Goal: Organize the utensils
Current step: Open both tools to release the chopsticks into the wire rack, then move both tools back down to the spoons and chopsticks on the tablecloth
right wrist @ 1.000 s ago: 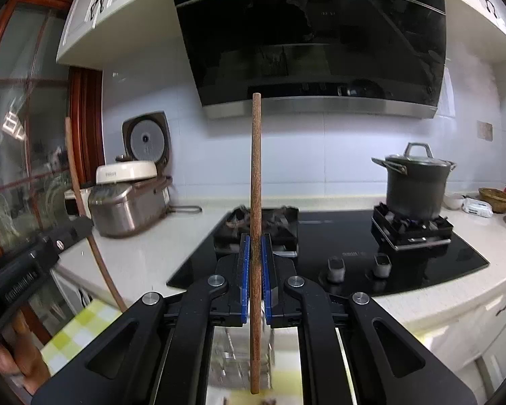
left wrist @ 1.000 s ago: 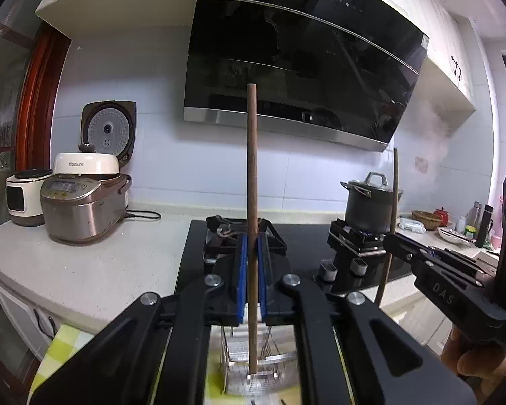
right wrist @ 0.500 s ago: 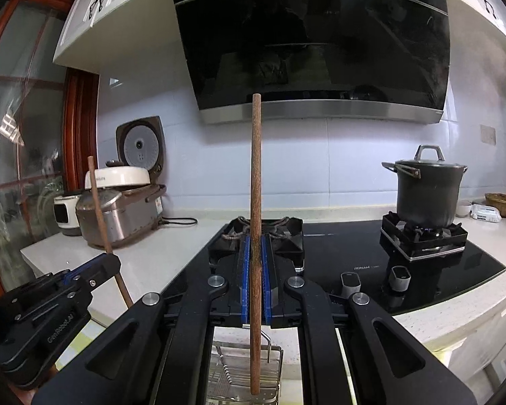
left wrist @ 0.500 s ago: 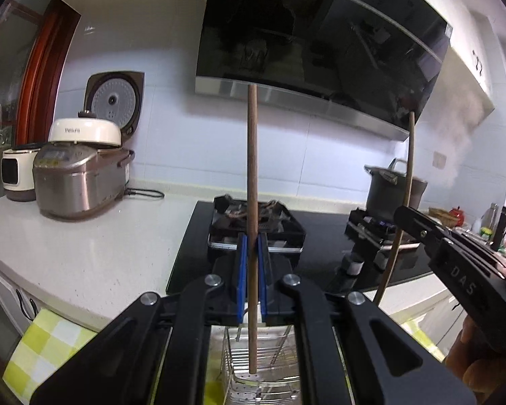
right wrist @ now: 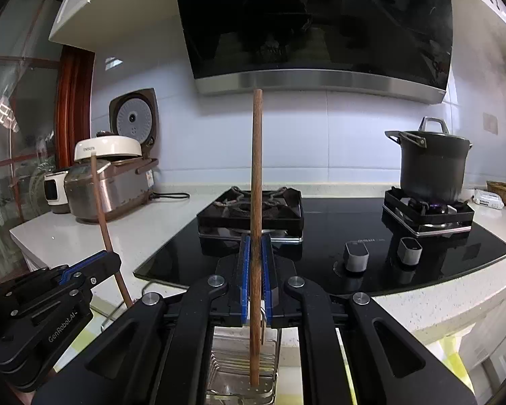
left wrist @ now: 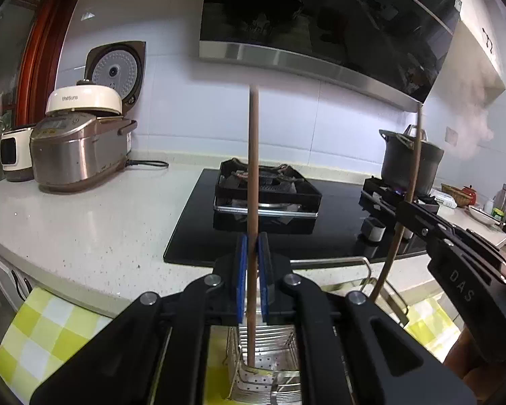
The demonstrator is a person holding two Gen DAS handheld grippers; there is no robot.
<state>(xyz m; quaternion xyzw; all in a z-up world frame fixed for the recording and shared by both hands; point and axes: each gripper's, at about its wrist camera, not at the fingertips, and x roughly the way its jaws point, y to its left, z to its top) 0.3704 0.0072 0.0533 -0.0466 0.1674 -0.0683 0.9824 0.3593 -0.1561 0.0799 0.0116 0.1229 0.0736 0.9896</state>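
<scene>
My left gripper (left wrist: 252, 246) is shut on a brown wooden chopstick (left wrist: 253, 175) held upright; its lower tip hangs just above a wire utensil basket (left wrist: 270, 371) below the jaws. My right gripper (right wrist: 255, 246) is shut on a second upright wooden chopstick (right wrist: 255, 182), its lower tip inside or just above the same basket (right wrist: 243, 368). Each gripper shows in the other's view: the right one (left wrist: 404, 207) with its chopstick (left wrist: 411, 175) at right, the left one (right wrist: 113, 258) with its chopstick (right wrist: 101, 206) at left.
A black gas hob (right wrist: 320, 236) with a steaming dark pot (right wrist: 431, 165) lies ahead on a white counter (left wrist: 84, 229). Rice cookers (left wrist: 74, 148) stand at back left. A yellow checked cloth (left wrist: 47, 334) lies under the basket. A range hood (right wrist: 313, 23) hangs above.
Both grippers have moved forward and down toward the counter edge, still gripping their chopsticks. The wire basket now shows closer below both pairs of jaws.
</scene>
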